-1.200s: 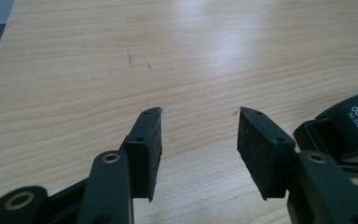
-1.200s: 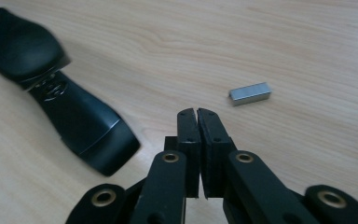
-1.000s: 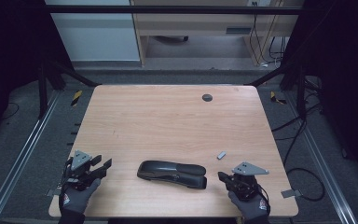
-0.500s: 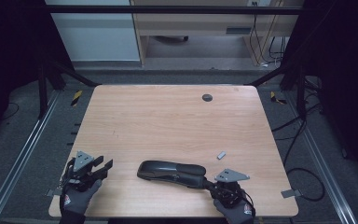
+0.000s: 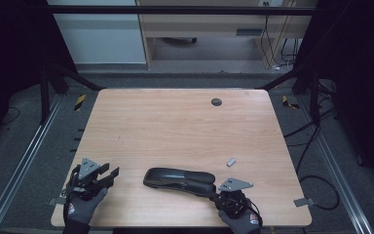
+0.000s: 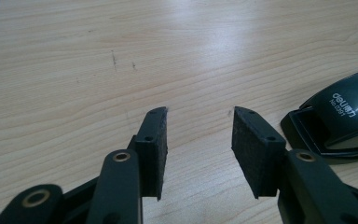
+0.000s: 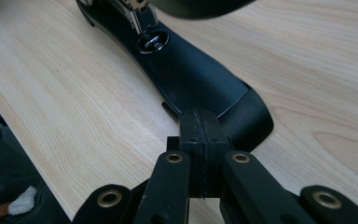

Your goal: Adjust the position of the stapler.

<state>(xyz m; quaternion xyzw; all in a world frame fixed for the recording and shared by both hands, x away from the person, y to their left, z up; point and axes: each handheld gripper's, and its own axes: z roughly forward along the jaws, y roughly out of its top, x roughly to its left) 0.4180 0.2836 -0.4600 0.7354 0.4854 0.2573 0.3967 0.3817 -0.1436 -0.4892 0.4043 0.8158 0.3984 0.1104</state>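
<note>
Stapler [image 5: 180, 180], black and long, lies flat on the wooden table [image 5: 175, 126] near its near edge, between the two gloved hands, with a small grey piece [image 5: 231, 162] lying apart on its far right. Right gripper [image 7: 201, 140] has its pads pressed together with nothing between them, their tips just at the stapler's right end. Left gripper [image 6: 198, 140] sits at the near left with jaws wide apart and empty, the stapler's left end just beside its right jaw

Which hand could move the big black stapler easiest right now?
Probably the right. The right hand-held gripper sits at the stapler, pads shut at its base's end. The left hand-held gripper is open, off to the side.
</note>
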